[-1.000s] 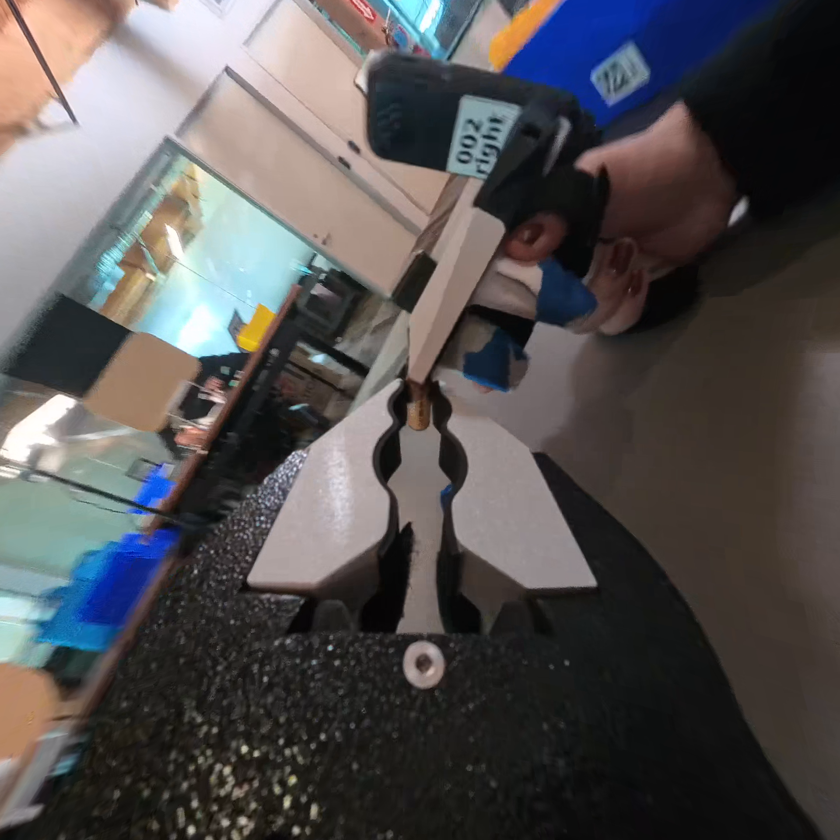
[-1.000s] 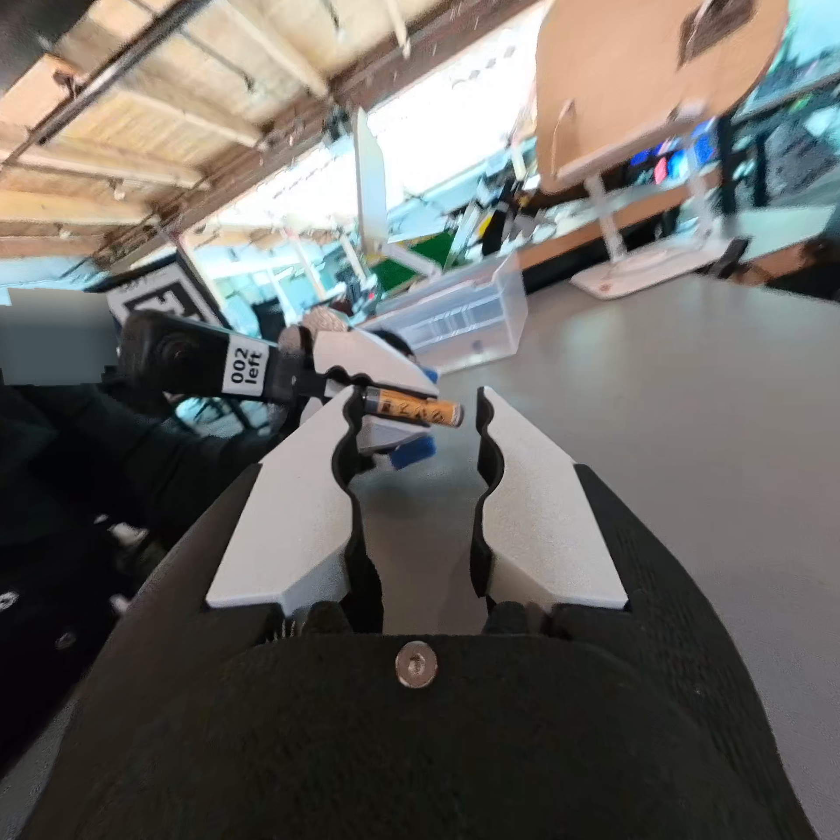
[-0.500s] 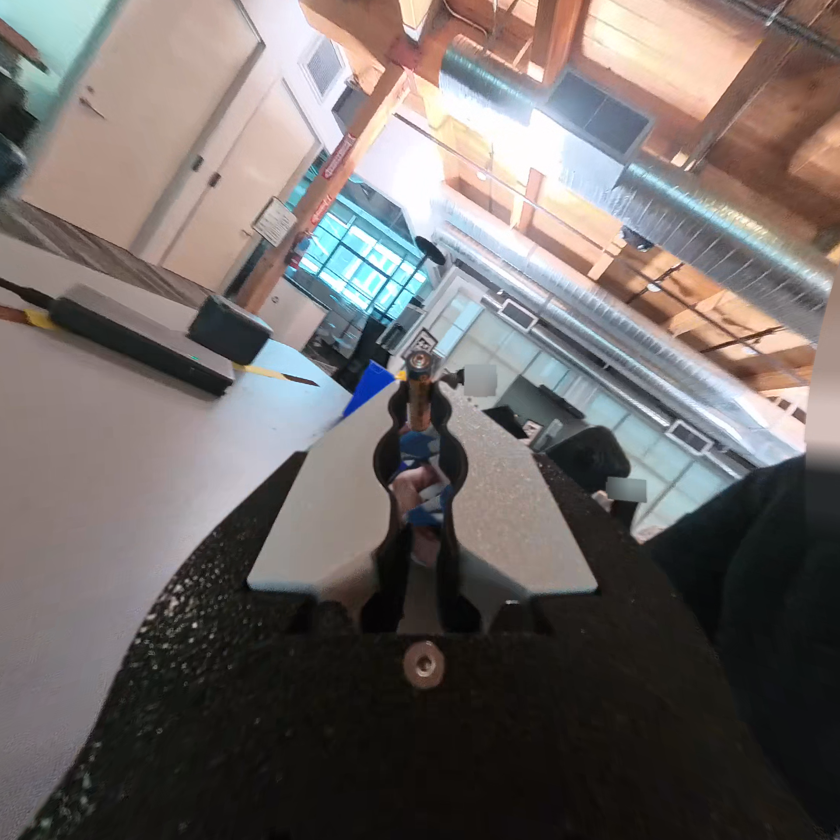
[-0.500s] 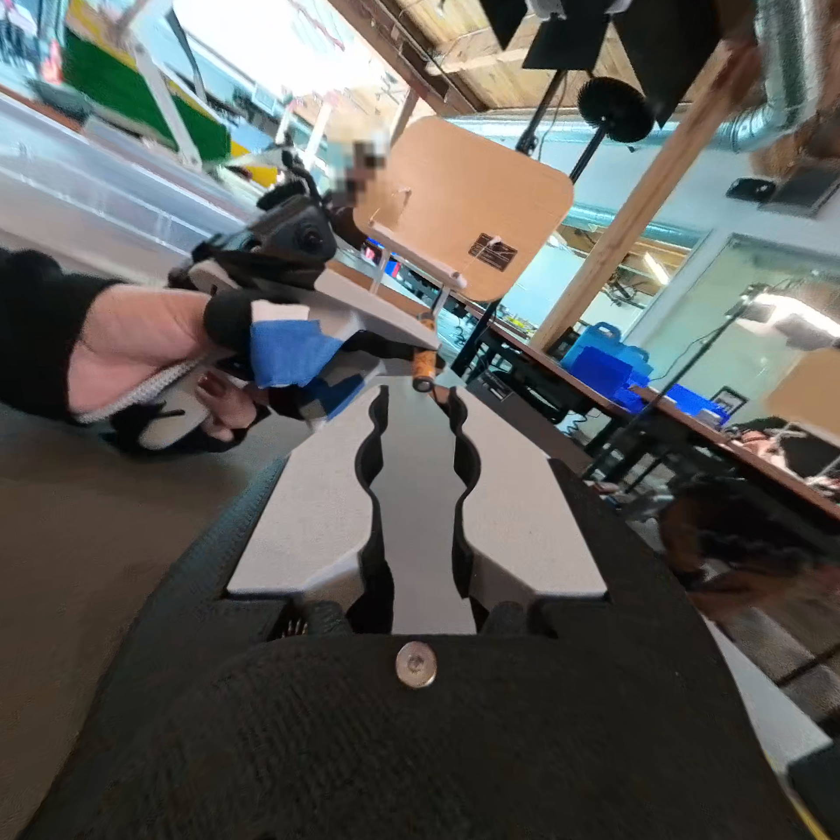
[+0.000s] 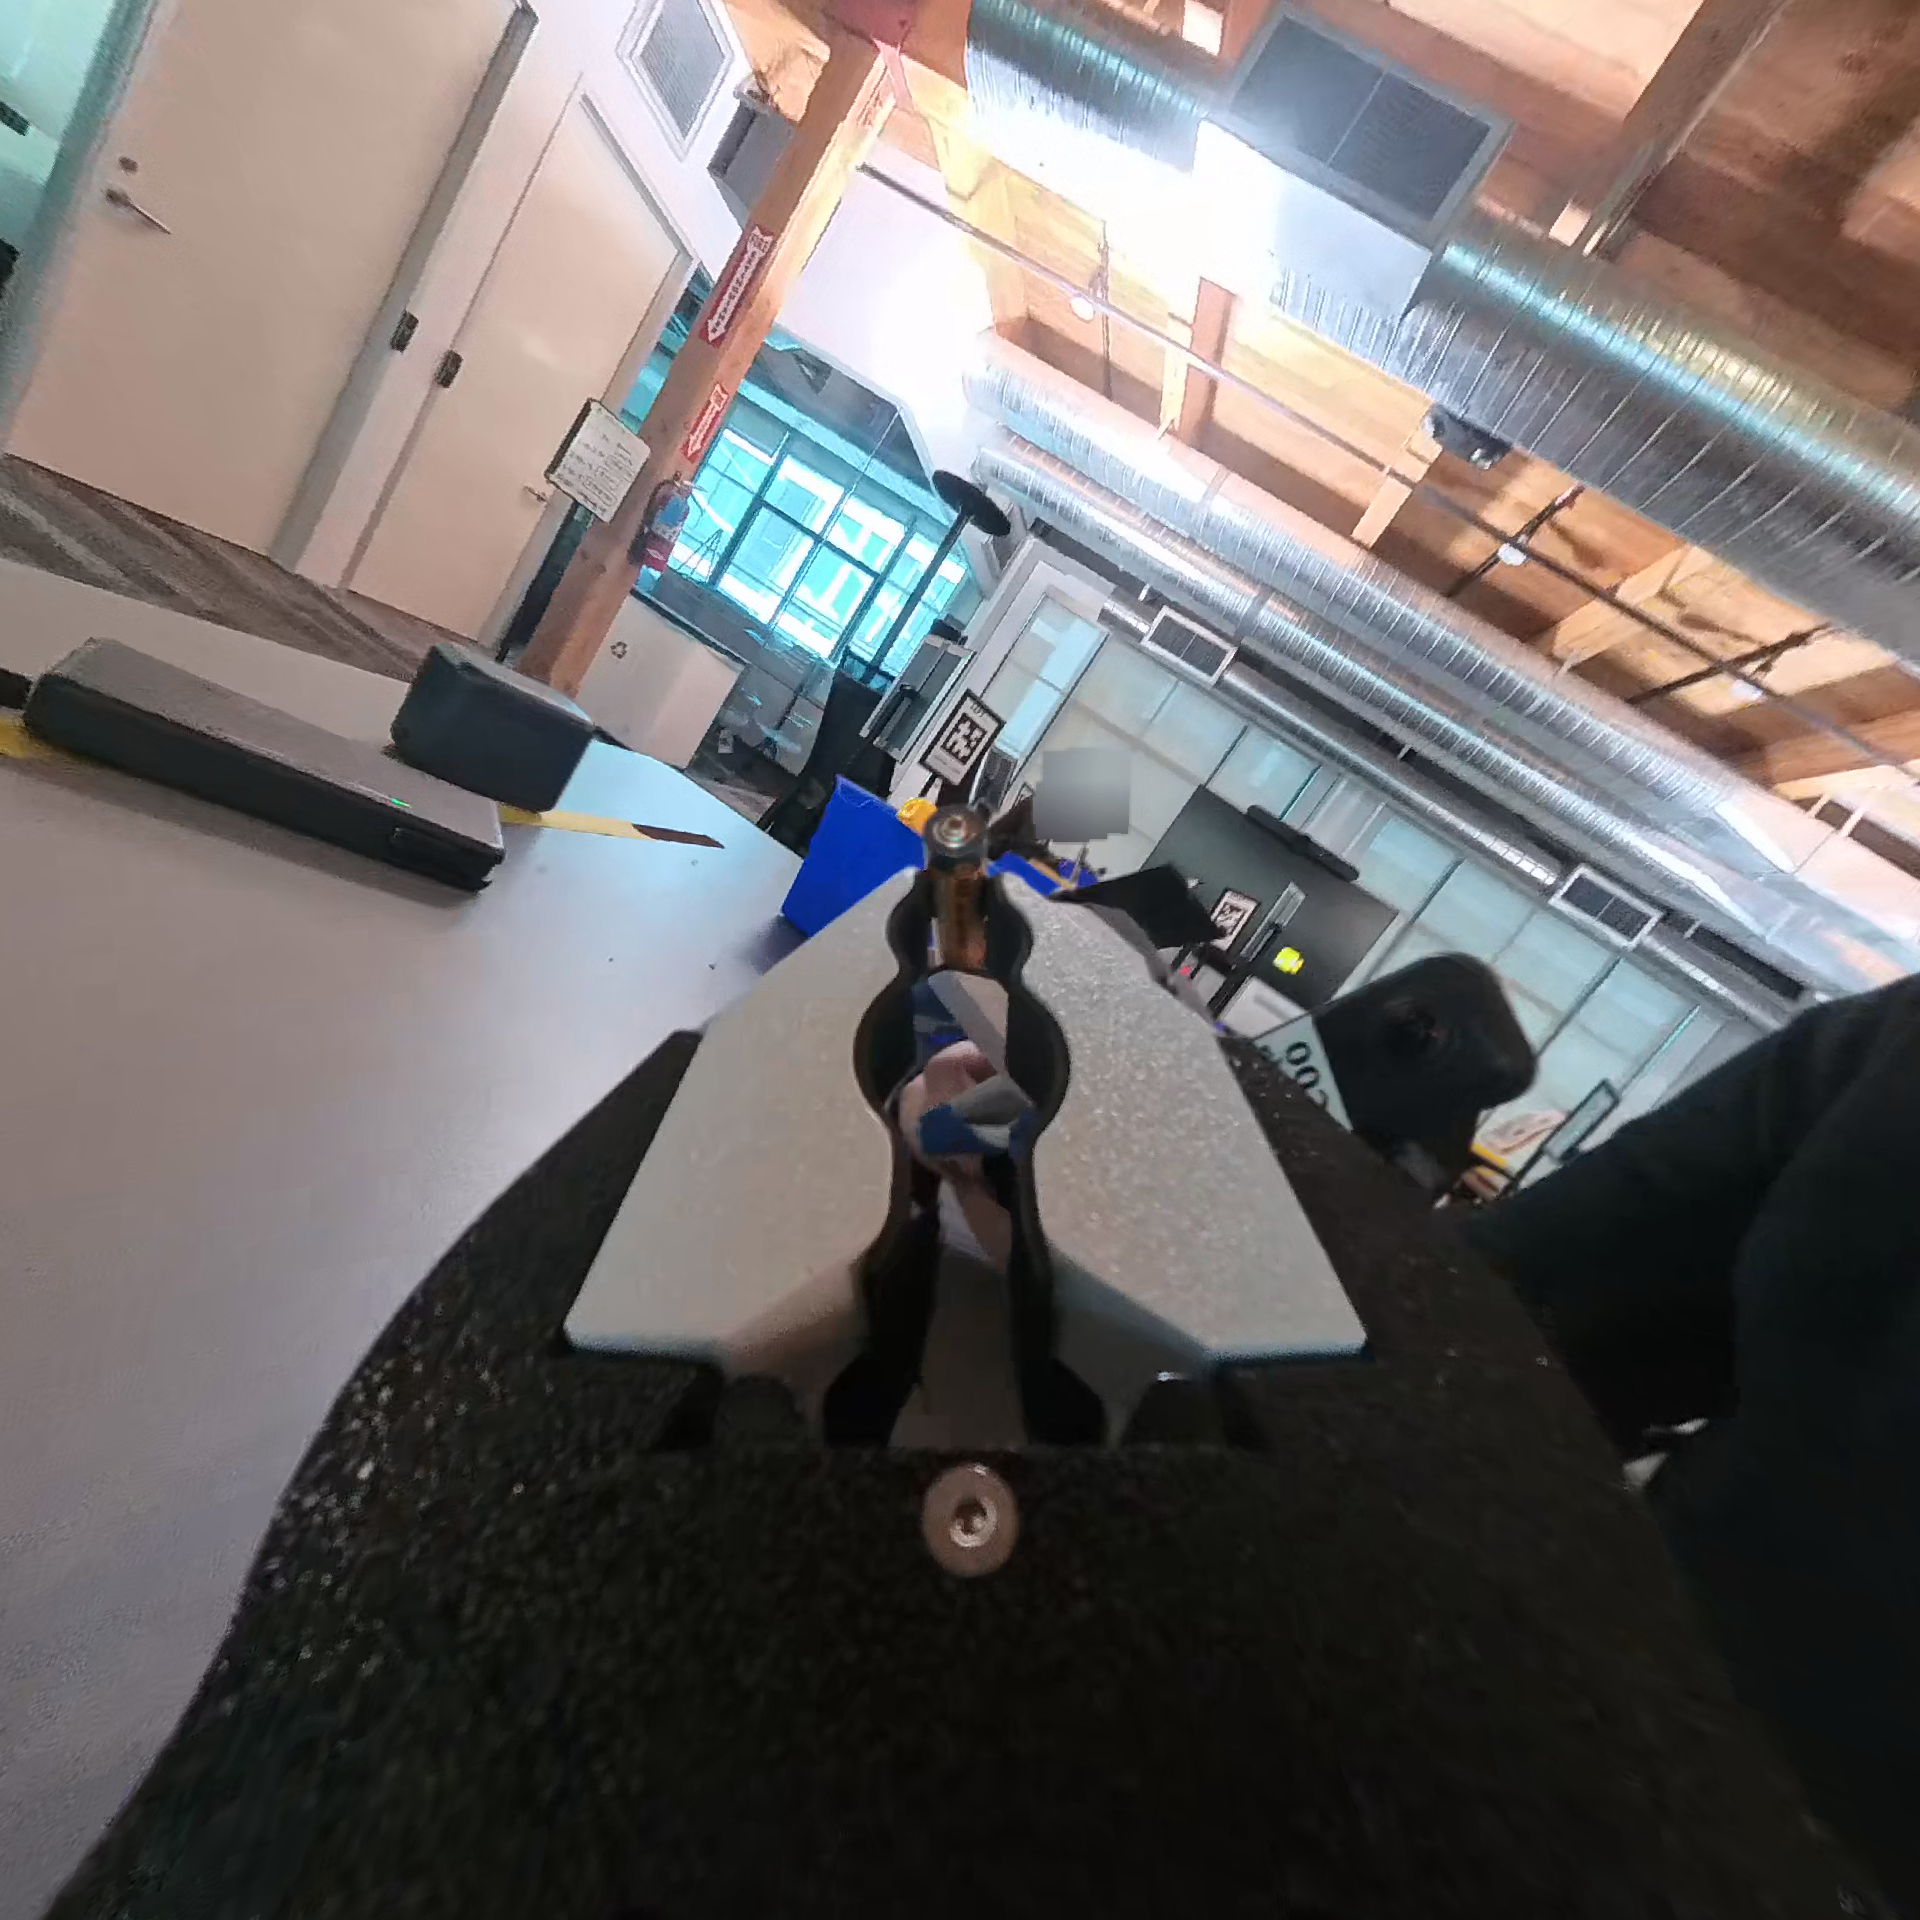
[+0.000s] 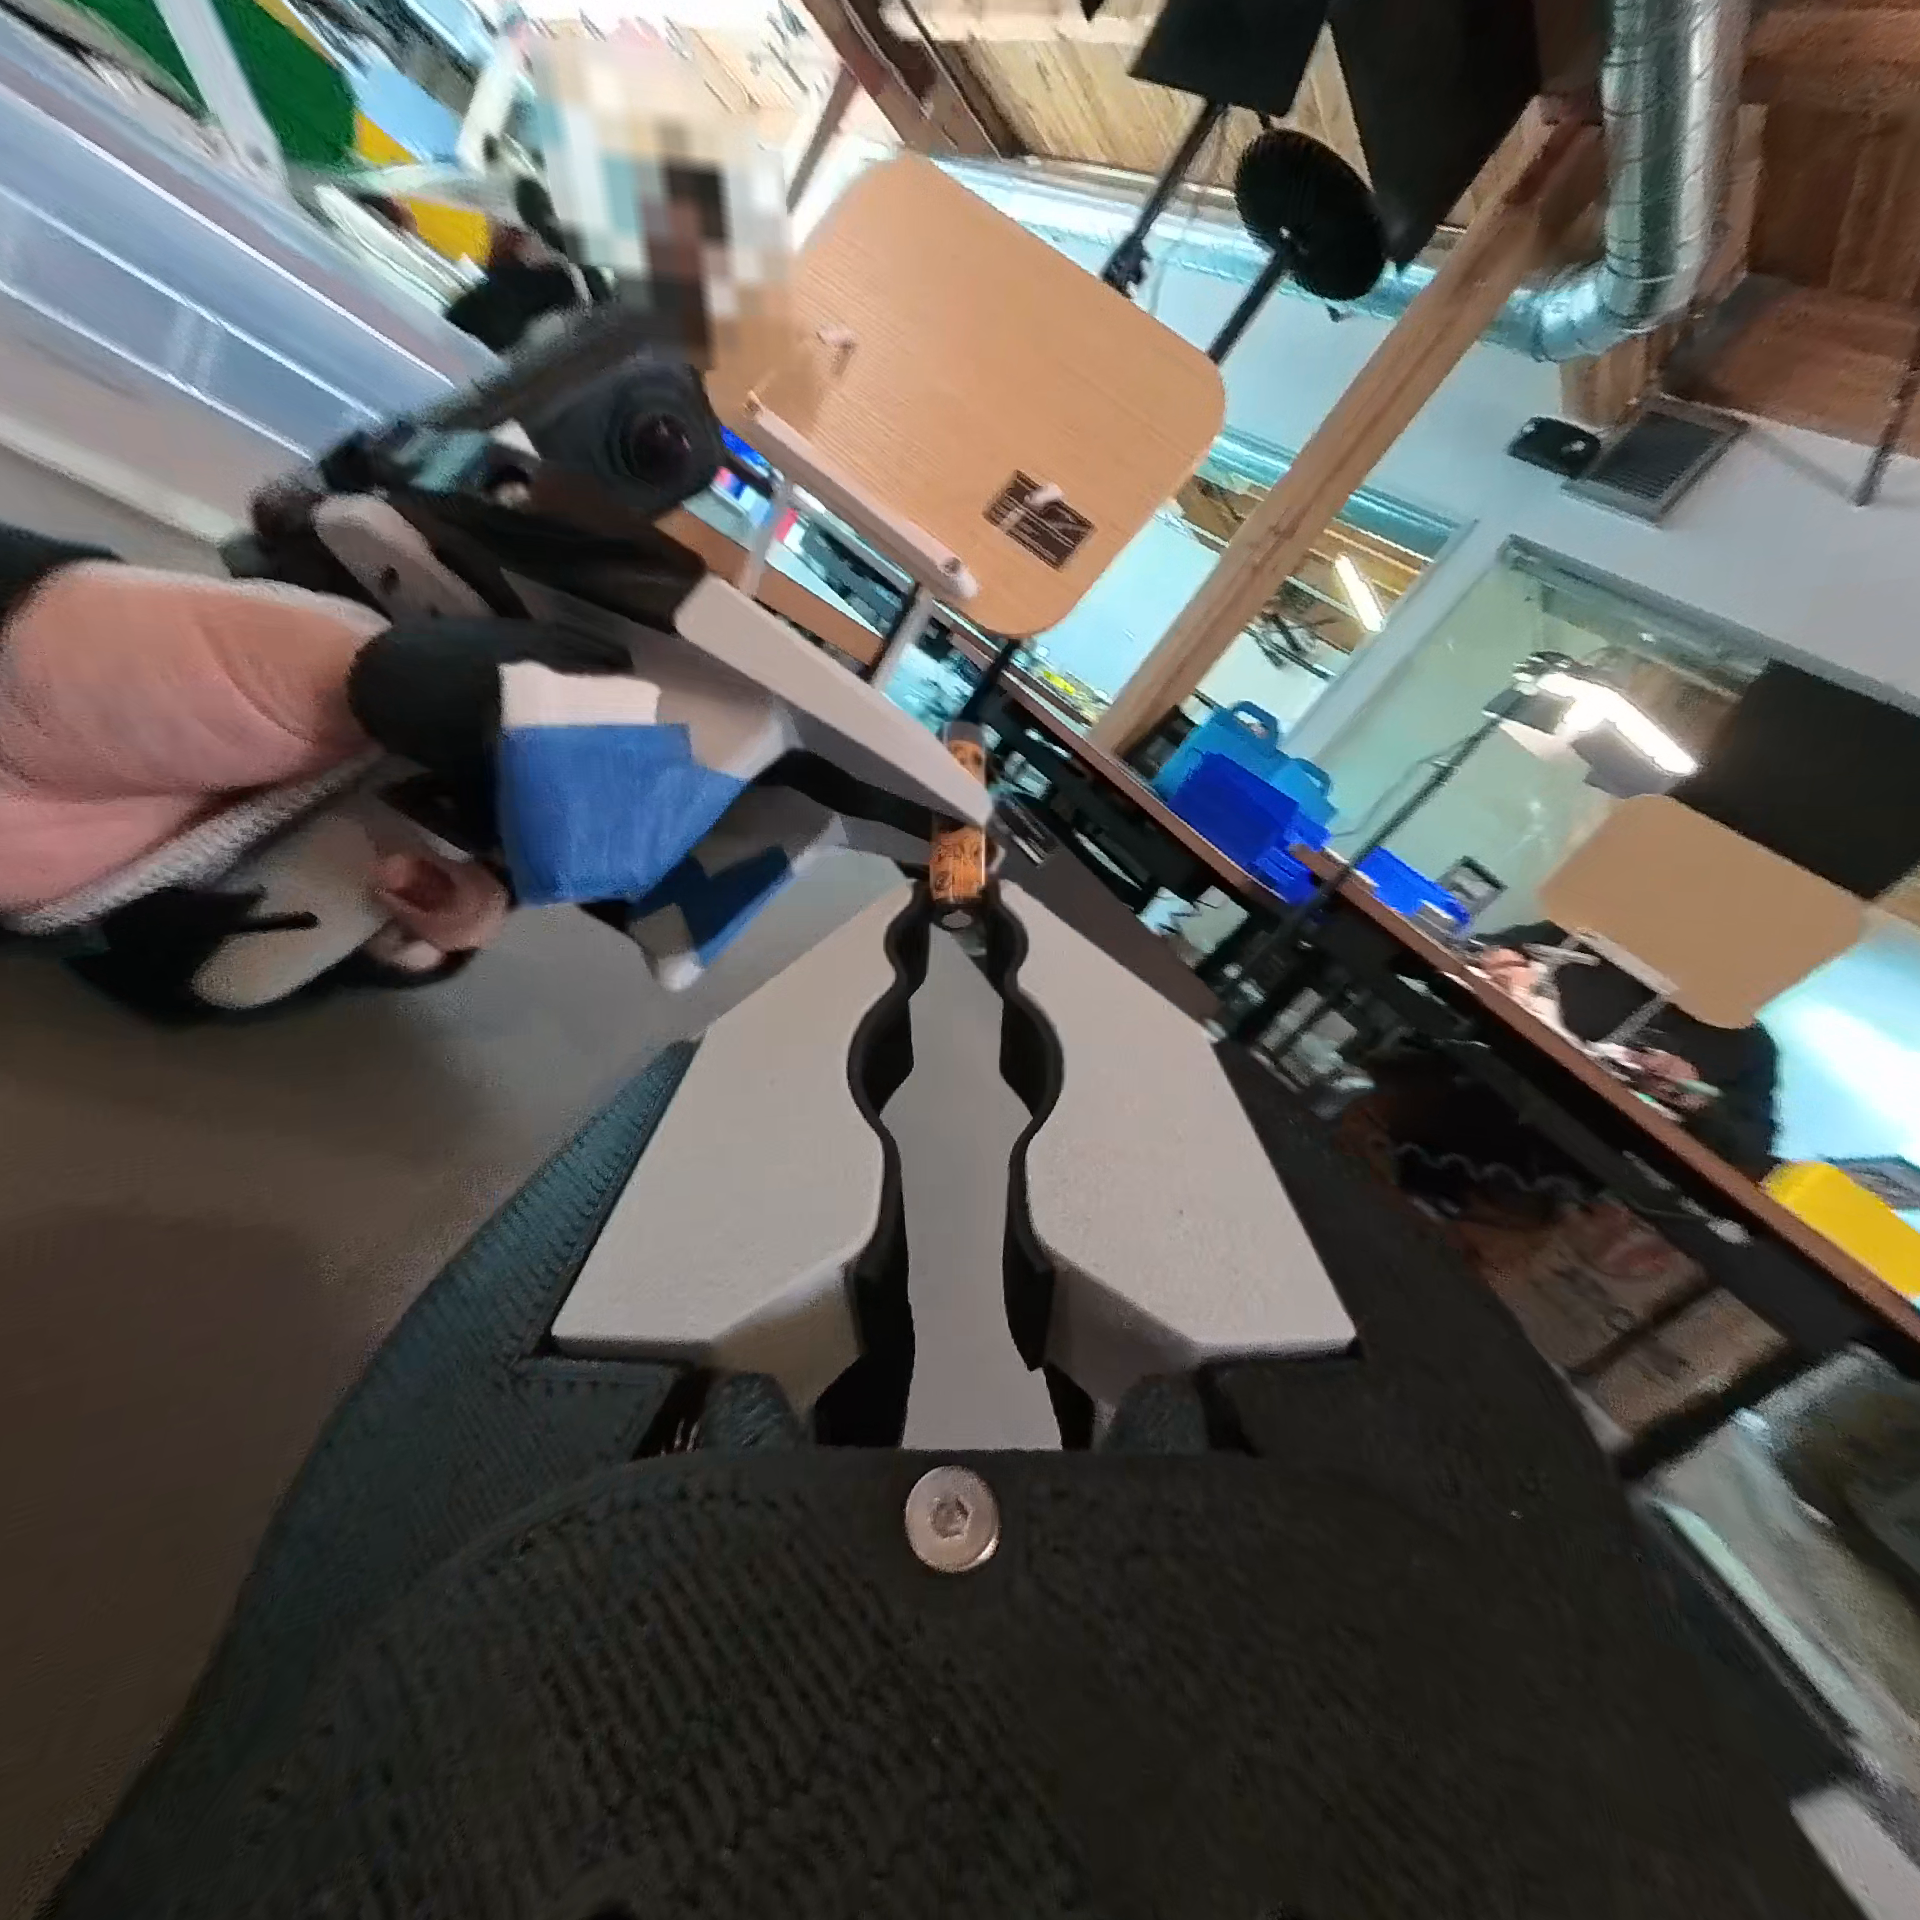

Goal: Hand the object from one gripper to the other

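Observation:
A small orange and black battery (image 5: 957,883) stands pinched between the tips of my left gripper (image 5: 957,902), which is shut on it above the grey table. In the right wrist view the same battery (image 6: 957,871) sits with its lower end between the tips of my right gripper (image 6: 957,902), whose jaws have closed onto it. There the left gripper (image 6: 831,717) comes in from the left, held by a gloved hand (image 6: 187,727), with its finger crossing the battery's middle. In the left wrist view the right gripper's camera body (image 5: 1423,1029) shows at the right.
A grey table (image 5: 260,1091) lies below the left gripper, with a flat black device (image 5: 260,764) and a black box (image 5: 488,727) at its far edge. A blue bin (image 5: 847,868) stands behind. A wooden panel (image 6: 987,416) and long desks with blue boxes (image 6: 1242,784) fill the right wrist view. My left and right fingertips are right by each other.
The right gripper's jaws have narrowed from wide open to closed around the battery's lower end. The left gripper keeps its grip. Both views have swung round.

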`<action>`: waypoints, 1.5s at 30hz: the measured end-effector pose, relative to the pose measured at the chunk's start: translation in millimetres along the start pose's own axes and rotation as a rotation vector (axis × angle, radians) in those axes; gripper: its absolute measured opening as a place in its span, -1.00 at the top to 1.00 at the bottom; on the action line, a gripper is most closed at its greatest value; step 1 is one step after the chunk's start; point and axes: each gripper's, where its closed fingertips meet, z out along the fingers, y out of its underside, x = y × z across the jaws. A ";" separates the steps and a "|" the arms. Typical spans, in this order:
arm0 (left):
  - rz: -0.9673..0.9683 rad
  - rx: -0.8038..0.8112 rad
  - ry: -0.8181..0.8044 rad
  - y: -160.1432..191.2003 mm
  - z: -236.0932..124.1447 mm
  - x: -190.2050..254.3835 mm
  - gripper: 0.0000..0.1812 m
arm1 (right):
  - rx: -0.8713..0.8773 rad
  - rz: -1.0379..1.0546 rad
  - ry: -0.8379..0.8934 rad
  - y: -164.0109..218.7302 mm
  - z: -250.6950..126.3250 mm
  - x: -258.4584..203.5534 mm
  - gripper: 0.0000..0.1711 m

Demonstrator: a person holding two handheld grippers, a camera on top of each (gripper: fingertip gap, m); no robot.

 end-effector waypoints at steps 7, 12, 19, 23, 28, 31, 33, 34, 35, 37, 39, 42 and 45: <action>0.157 0.108 -0.097 -18.2 -12.5 -6.7 0.54 | -0.137 -0.099 0.392 -15.1 -68.6 60.5 0.90; 0.141 0.158 -0.141 -27.8 -20.1 -15.5 0.50 | -0.355 -0.168 0.665 -54.0 -180.9 137.1 0.90; 0.197 0.100 -0.170 -19.7 -12.9 -15.1 0.49 | -0.951 0.140 0.733 1.6 -319.9 251.0 0.89; 0.219 0.093 -0.178 -18.7 -12.3 -14.2 0.50 | -0.999 0.340 0.608 43.5 -325.9 267.3 0.78; 0.287 0.090 -0.211 -18.2 -13.2 -11.1 0.46 | -0.958 0.340 0.622 42.5 -325.5 264.9 0.43; 0.448 0.051 -0.278 -18.7 -13.8 -5.1 0.44 | -0.912 0.248 0.712 19.7 -343.6 261.9 0.42; 0.571 0.044 -0.343 -32.8 -18.3 4.3 0.33 | -0.864 0.266 0.798 8.9 -369.0 259.3 0.41; 0.612 0.043 -0.377 -43.9 -23.1 11.3 0.27 | -0.842 0.295 0.846 7.3 -386.1 257.8 0.40; 0.646 0.034 -0.436 -56.2 -31.9 17.2 0.21 | -0.829 0.334 0.888 9.4 -404.6 254.7 0.39; 0.685 0.020 -0.645 -81.7 -67.8 23.7 0.09 | -0.831 0.445 0.933 23.1 -439.8 241.0 0.36; 0.702 0.001 -0.829 -97.7 -114.3 35.7 -0.05 | -0.842 0.561 0.923 40.1 -462.6 220.9 0.36; 0.690 -0.121 -1.107 -102.1 -194.0 43.9 -0.16 | -0.840 0.668 0.857 60.2 -471.1 198.8 0.38; 0.569 -0.230 -1.180 -93.0 -247.8 51.1 -0.18 | -0.869 0.734 0.776 80.0 -463.1 190.7 0.42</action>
